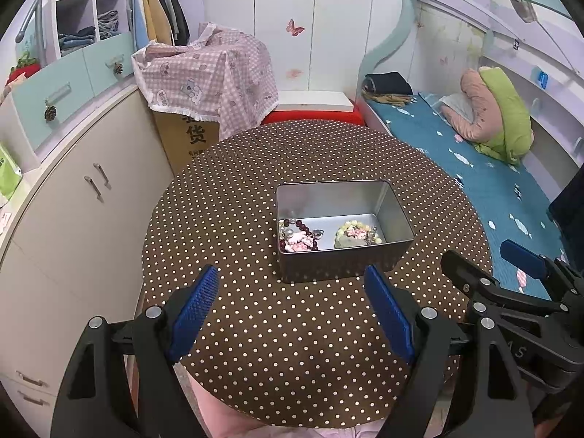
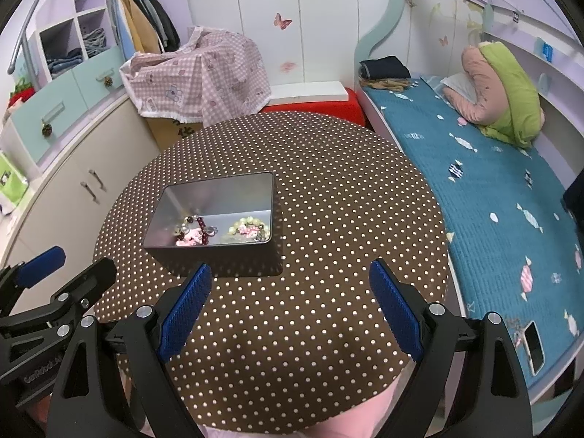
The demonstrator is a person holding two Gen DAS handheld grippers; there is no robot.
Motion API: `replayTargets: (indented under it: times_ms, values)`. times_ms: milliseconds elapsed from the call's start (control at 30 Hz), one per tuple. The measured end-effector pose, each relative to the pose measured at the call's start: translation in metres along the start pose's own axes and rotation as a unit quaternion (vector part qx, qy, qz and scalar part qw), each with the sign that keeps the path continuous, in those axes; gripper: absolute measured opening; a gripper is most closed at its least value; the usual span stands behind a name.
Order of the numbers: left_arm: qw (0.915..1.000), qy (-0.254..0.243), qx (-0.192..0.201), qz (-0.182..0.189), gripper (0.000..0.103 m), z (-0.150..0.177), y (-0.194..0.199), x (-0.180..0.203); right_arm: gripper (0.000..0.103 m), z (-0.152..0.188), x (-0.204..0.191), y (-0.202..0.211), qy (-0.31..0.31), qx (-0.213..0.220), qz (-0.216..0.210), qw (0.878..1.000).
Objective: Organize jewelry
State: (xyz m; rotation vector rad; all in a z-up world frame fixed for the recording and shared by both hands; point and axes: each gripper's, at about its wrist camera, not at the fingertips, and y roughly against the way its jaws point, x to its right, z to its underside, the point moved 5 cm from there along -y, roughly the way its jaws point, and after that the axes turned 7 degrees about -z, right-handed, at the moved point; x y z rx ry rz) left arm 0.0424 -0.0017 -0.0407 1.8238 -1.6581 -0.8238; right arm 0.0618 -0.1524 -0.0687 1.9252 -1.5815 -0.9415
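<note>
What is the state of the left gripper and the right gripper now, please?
Left gripper: open, holding nothing, above the brown polka-dot round table.
Right gripper: open, holding nothing, near the grey rectangular metal tin.

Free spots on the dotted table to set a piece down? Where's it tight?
Bare cloth on the table right of the tin toward the bed, behind the tin toward the red box, and in front of it between the fingers. Tight inside the tin: the dark red bracelet and pale green bracelet fill its near end; its far end is bare.
</note>
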Motion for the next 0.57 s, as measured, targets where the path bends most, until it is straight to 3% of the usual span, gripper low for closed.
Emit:
replayTargets:
  times_ms: [567]
  values:
    - [1.0000, -0.002, 0.001, 0.003, 0.079, 0.0017, 0.0005, 0.0012, 0.085, 0.0004, 0.0006, -0.0029, -0.003, -0.003, -0.001, 1.000]
